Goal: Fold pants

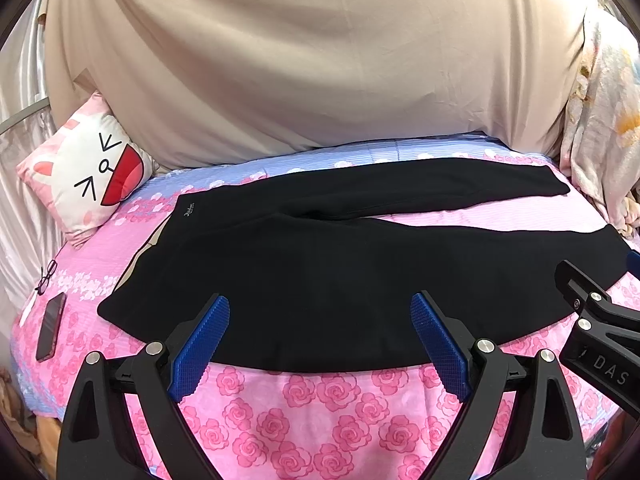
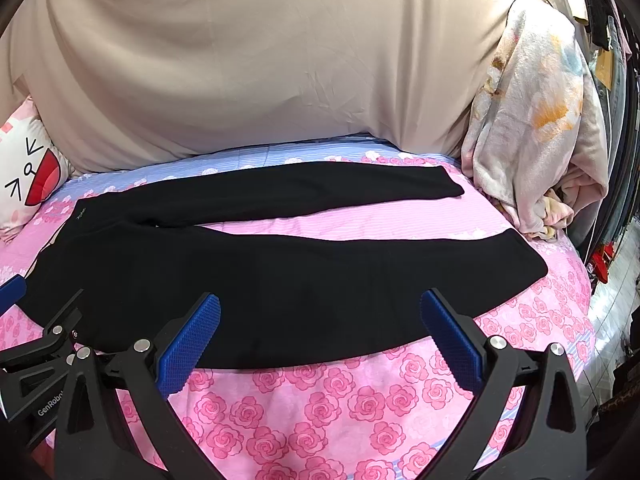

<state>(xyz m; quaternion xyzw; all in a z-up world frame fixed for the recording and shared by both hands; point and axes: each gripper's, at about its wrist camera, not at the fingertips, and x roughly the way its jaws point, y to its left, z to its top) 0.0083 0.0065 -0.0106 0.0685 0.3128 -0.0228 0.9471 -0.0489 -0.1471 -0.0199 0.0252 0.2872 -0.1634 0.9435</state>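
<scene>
Black pants flat on rose-print bedspread, right gripper wide apart

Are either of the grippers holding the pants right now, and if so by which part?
Nothing is held. Both the left gripper and the right gripper are open, hovering over the near edge of the black pants, which lie spread flat on the bed.

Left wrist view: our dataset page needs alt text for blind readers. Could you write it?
Black pants lie flat, unfolded, legs apart, on a pink rose-print bedspread. The left tool hangs open over their near edge, and the right tool shows at the right. A cartoon pillow, a phone and glasses lie at the left.
</scene>
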